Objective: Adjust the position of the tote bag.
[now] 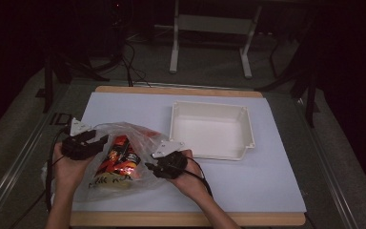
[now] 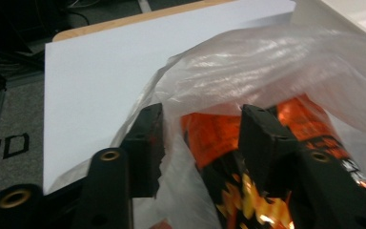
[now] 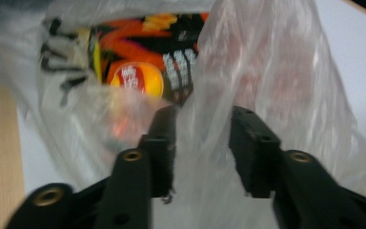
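Plastic bag (image 1: pixel 124 157) with a snack packet (image 1: pixel 119 160) is spanned by open left tongs (image 1: pixel 100 139) and right tongs (image 1: pixel 150 167) near the table's (image 1: pixel 267 191) front-left corner.

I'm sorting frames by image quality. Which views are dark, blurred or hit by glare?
High view: dim, room behind nearly black, only the white sheet and white plastic tray bright. Left gripper view: fairly sharp, sheen on the clear plastic bag. Right gripper view: soft and smeared, print on the orange-and-black snack packet unreadable.
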`<state>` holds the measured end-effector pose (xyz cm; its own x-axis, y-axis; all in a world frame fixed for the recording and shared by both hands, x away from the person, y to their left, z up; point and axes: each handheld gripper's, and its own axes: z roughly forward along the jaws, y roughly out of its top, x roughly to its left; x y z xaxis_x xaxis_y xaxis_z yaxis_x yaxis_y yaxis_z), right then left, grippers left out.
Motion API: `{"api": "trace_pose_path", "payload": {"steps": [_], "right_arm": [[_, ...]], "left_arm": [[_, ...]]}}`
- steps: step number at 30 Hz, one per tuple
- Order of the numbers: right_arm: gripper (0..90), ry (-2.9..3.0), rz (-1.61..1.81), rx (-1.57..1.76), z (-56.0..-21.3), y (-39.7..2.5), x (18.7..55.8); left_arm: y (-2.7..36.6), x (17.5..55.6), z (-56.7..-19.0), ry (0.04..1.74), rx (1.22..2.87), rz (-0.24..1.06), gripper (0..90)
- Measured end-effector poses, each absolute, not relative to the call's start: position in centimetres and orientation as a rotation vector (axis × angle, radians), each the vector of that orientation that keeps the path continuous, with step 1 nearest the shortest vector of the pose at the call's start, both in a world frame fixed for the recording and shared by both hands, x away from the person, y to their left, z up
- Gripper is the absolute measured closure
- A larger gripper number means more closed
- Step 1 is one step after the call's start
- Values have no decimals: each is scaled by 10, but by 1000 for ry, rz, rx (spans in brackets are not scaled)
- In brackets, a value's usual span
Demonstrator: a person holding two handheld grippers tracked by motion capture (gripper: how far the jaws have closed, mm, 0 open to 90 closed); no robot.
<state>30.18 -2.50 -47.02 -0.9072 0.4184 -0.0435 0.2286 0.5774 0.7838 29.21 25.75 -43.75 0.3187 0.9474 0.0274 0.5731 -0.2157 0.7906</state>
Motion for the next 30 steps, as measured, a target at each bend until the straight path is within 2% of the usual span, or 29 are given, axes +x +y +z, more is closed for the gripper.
{"api": "trace_pose_path", "payload": {"steps": [6, 13, 18, 21, 23, 27, 30], "right_arm": [[473, 2532, 1233, 606, -466, -8, 309], [472, 2501, 1162, 677, -470, 4, 318], [740, 2525, 1140, 691, -469, 4, 325], [852, 2529, 1119, 674, -467, 1, 326], [887, 2534, 1108, 674, -467, -1, 327], [899, 2538, 1085, 680, -467, -5, 329], [900, 2535, 1076, 685, -466, -8, 331]], "left_arm": [[250, 275, -445, 1341, 1954, 679, 465], [253, 263, -459, 1391, 1978, 632, 455], [259, 257, -477, 1486, 1985, 568, 448], [267, 254, -484, 1536, 1949, 516, 451], [272, 251, -487, 1550, 1927, 470, 488], [277, 244, -490, 1580, 1940, 444, 538], [282, 239, -493, 1610, 1949, 439, 630]]}}
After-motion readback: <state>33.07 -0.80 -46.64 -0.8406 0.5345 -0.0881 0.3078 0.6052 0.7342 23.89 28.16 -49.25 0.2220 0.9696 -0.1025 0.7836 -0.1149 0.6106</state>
